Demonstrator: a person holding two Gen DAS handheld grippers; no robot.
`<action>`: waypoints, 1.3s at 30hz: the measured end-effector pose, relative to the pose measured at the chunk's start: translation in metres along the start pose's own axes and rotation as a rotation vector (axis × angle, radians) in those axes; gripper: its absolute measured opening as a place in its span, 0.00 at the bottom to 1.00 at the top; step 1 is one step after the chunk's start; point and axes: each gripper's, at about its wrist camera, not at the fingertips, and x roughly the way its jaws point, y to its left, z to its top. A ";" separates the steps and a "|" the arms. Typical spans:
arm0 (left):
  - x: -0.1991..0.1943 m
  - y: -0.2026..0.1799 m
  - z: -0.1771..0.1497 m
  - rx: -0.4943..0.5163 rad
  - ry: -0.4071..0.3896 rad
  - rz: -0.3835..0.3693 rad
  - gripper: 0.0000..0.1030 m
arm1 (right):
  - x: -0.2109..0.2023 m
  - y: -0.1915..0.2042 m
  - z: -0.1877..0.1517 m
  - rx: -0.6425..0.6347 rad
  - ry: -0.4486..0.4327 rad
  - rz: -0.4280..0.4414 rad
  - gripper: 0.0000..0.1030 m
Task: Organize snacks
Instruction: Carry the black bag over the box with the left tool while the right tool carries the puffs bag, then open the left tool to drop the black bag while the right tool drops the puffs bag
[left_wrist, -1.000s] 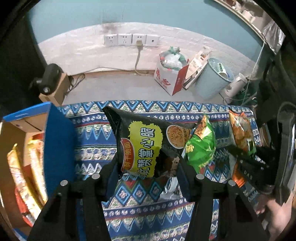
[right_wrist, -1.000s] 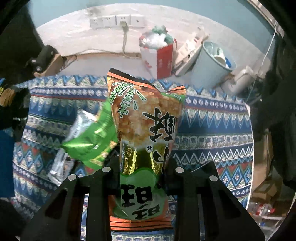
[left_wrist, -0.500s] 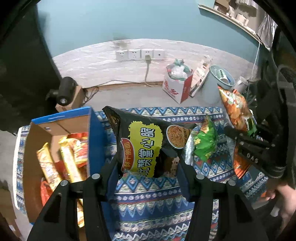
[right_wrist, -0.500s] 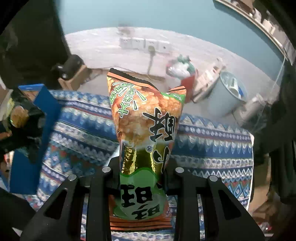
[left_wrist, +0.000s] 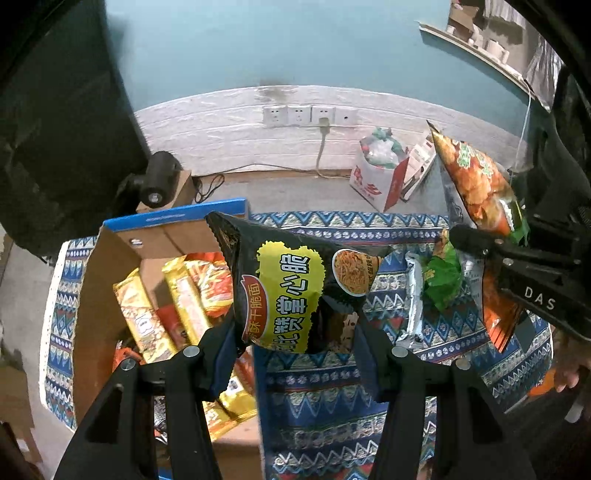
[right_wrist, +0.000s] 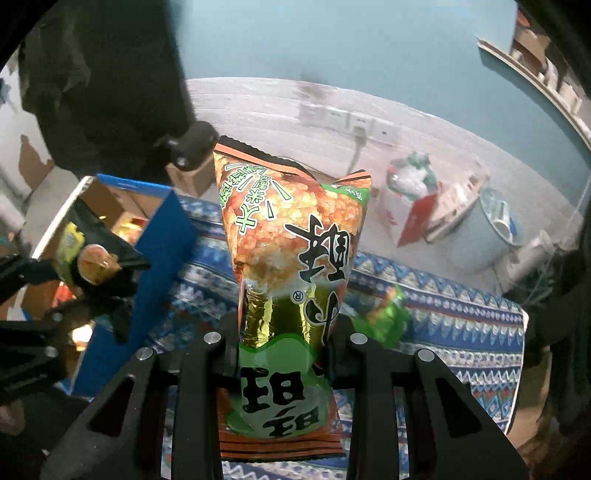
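Observation:
My left gripper (left_wrist: 295, 332) is shut on a black and yellow snack bag (left_wrist: 291, 284), held up beside the right wall of an open cardboard box (left_wrist: 110, 280) with blue flaps. Several gold and red snack packets (left_wrist: 177, 299) lie inside the box. My right gripper (right_wrist: 282, 328) is shut on an orange and green snack bag (right_wrist: 291, 243), squeezed at its waist and raised above the patterned cloth. That same orange bag (left_wrist: 476, 184) and the right gripper's black body show at the right of the left wrist view. A green snack bag (left_wrist: 441, 280) lies on the cloth.
The blue patterned cloth (left_wrist: 332, 398) covers the table. A silver packet (left_wrist: 413, 295) lies next to the green bag. On the floor beyond stand a red and white bag (left_wrist: 376, 177), a pale bin (right_wrist: 491, 225), a black camera on a wooden block (left_wrist: 159, 181), and wall sockets (left_wrist: 306, 114).
Both grippers have risen with their bags and moved left toward the box. The box interior has come into the left wrist view; the orange bag now hangs higher at the right.

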 end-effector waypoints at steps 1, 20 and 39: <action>-0.001 0.004 -0.001 -0.002 -0.001 0.003 0.55 | 0.000 0.004 0.002 -0.005 -0.002 0.004 0.27; -0.013 0.091 -0.029 -0.128 -0.008 0.075 0.55 | 0.017 0.110 0.037 -0.121 -0.027 0.127 0.27; -0.010 0.170 -0.041 -0.292 0.036 0.153 0.55 | 0.074 0.188 0.050 -0.195 0.070 0.250 0.27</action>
